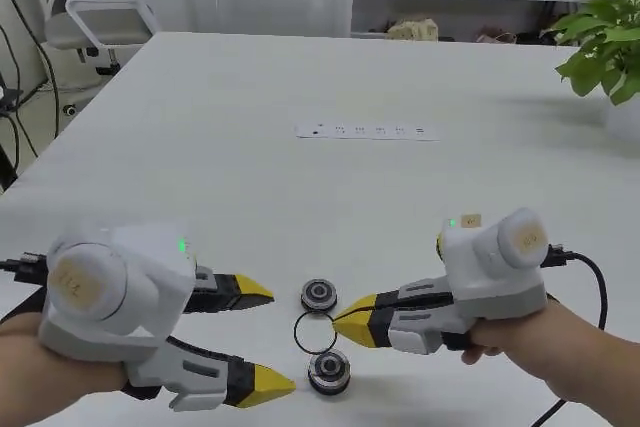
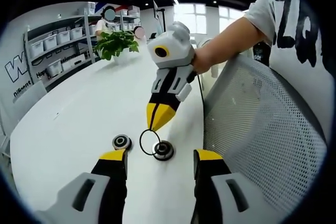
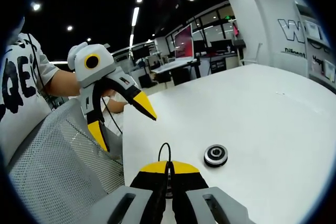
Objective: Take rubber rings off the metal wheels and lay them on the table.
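Two small metal wheels stand near the table's front edge, one farther (image 1: 319, 295) and one nearer (image 1: 329, 371). Between them hangs a thin black rubber ring (image 1: 314, 333), pinched by my right gripper (image 1: 345, 325), which is shut on its edge. In the left gripper view the ring (image 2: 142, 141) dangles from the right gripper's yellow tip (image 2: 157, 121), just above the nearer wheel (image 2: 164, 150); the other wheel (image 2: 122, 142) sits to the left. My left gripper (image 1: 265, 337) stands open just left of the wheels, holding nothing. In the right gripper view the ring (image 3: 160, 150) rises from my shut jaws beside a wheel (image 3: 216, 155).
A white socket strip (image 1: 367, 131) lies mid-table. A green plant (image 1: 605, 42) stands at the far right, and grey chairs (image 1: 285, 5) at the far side. A mesh chair back (image 2: 262, 129) is close behind the table's front edge. A black cable (image 1: 590, 277) trails from the right gripper.
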Available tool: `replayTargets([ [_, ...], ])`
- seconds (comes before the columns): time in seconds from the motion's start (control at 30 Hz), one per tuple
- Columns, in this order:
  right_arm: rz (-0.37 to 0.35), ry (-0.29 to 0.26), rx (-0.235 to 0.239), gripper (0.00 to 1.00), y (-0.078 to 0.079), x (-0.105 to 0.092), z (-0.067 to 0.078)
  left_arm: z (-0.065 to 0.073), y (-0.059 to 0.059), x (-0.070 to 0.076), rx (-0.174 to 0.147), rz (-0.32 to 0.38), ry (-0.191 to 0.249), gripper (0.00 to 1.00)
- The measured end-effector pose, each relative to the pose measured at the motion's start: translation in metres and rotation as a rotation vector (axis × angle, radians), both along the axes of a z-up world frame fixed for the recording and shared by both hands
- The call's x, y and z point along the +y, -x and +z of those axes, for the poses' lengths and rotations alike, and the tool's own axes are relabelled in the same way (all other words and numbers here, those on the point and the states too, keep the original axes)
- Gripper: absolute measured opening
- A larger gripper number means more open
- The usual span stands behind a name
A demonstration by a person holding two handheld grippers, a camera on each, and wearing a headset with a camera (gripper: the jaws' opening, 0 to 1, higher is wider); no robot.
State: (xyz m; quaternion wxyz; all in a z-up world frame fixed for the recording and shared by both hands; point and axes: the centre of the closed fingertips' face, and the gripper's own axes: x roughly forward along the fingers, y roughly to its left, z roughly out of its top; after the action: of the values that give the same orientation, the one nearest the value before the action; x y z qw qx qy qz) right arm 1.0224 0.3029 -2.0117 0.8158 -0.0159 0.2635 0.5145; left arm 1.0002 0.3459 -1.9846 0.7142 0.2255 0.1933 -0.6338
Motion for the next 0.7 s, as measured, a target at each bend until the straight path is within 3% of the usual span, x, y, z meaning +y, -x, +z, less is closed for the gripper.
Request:
replayTargets([
  [0.7,0.029,0.023,-0.006,0.0,-0.005,0.009,0.001,0.009,-0.004,0.025,0.003,0.08,0.032,0.57],
])
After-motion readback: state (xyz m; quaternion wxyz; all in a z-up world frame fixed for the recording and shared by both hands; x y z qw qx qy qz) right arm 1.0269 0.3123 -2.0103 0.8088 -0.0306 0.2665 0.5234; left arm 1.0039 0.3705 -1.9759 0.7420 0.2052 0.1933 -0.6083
